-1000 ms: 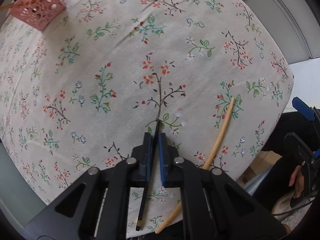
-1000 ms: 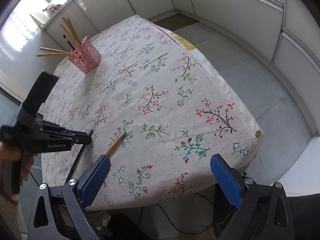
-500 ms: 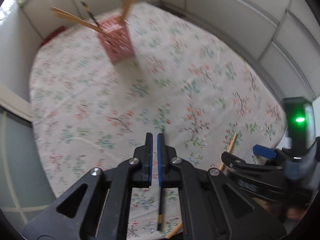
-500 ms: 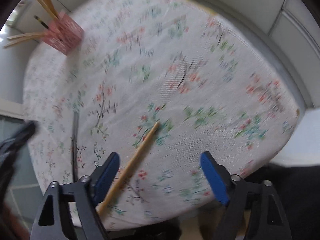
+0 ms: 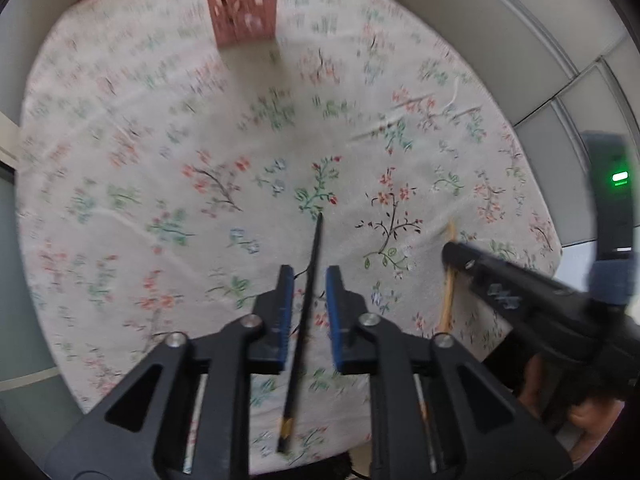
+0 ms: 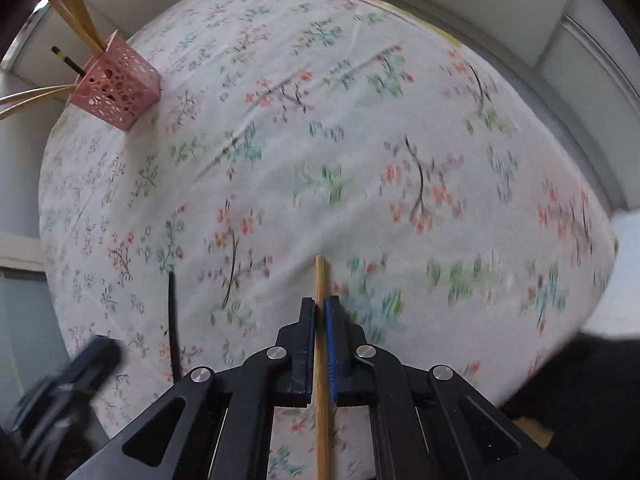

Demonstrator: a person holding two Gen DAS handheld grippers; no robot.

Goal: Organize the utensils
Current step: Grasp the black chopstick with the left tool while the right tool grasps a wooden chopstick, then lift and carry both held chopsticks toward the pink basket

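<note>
A black chopstick (image 5: 306, 304) lies on the floral tablecloth between the fingers of my left gripper (image 5: 307, 276), which is open around it with gaps on both sides. It also shows in the right wrist view (image 6: 172, 320). My right gripper (image 6: 319, 308) is shut on a wooden chopstick (image 6: 320, 280) near the table's front edge. That chopstick and the right gripper (image 5: 448, 248) show at the right of the left wrist view. A pink perforated holder (image 6: 116, 88) with several chopsticks stands at the far side; it is blurred in the left wrist view (image 5: 244, 4).
The round table carries a floral tablecloth (image 6: 340, 140) whose front edge drops off just under both grippers. Pale cabinet walls (image 5: 500, 20) curve around the far side of the table.
My left gripper has opened and the black chopstick now lies loose between its fingers. My right gripper has closed on the wooden chopstick. Both views have swung toward the holder.
</note>
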